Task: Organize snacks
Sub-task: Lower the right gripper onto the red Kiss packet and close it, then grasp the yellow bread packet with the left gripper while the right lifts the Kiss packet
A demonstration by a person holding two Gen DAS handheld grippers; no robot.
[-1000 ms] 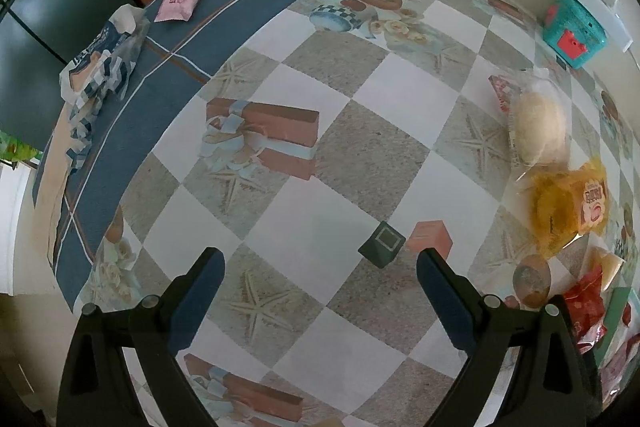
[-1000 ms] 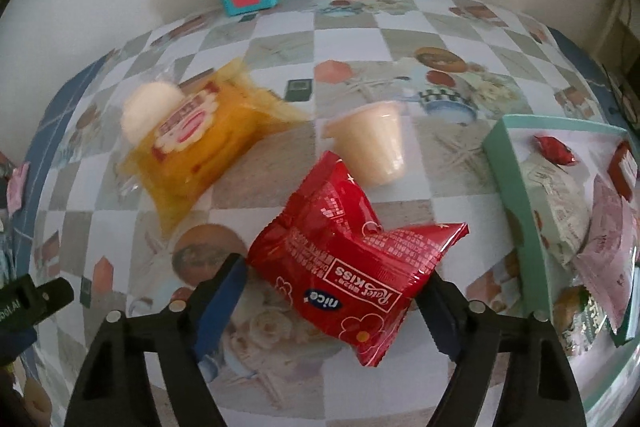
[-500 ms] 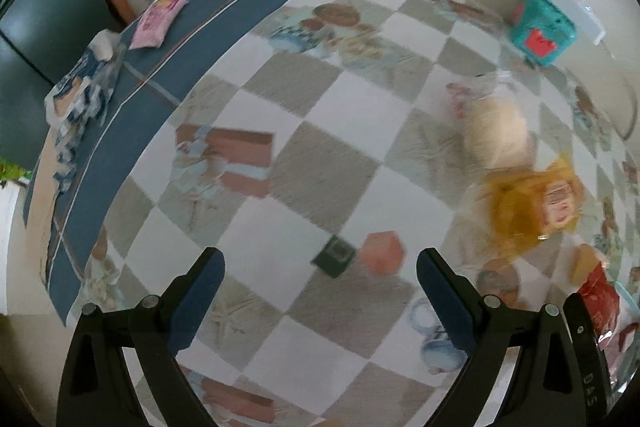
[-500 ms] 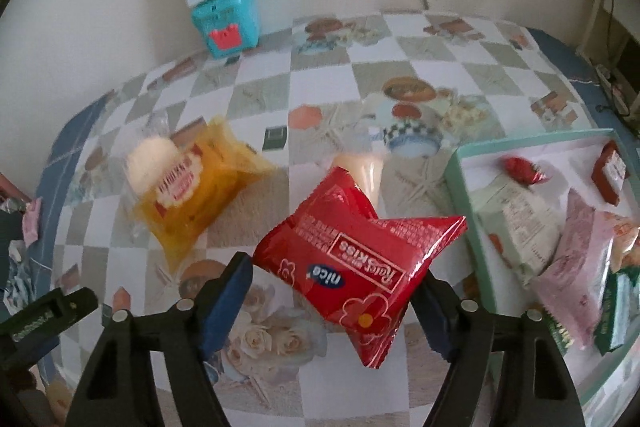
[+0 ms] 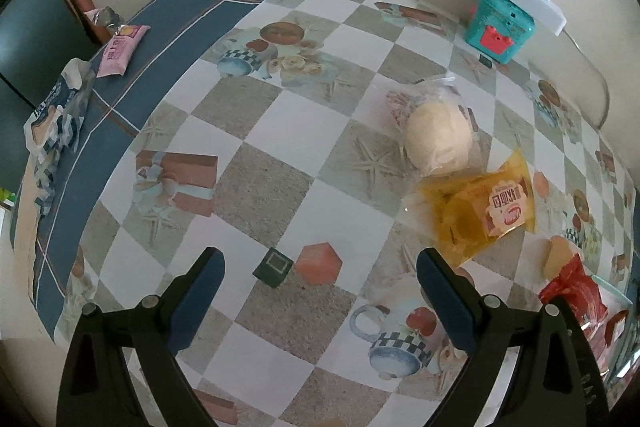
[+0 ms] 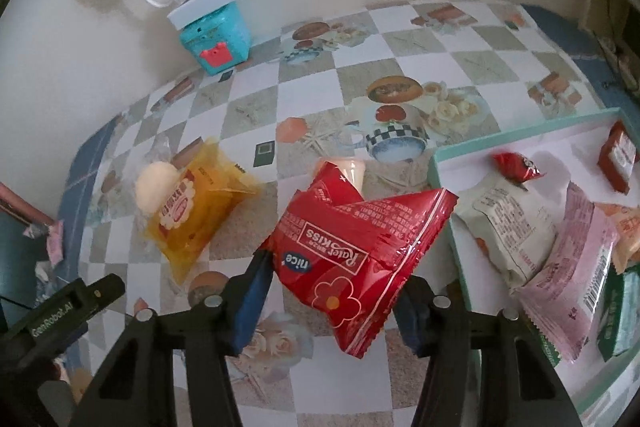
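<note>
One red packet (image 6: 352, 247), one yellow packet (image 6: 200, 211), one tray (image 6: 520, 143), two tools.

A checkered tablecloth (image 5: 280, 155) lies bare across its middle, from nine o'clock to the centre of the left wrist view, with open passage beneath the left gripper (image 5: 318, 285), whose jaws stand wide with nothing between them. At two o'clock a bagged bun (image 5: 438, 137) and a yellow packet (image 5: 480, 211) touch, blocking that side. In the right wrist view, a teal box (image 6: 216, 41) stands against the wall at eleven o'clock. At three o'clock a tray (image 6: 442, 163) crowded with packets leaves bare floor only along its far edge.
</note>
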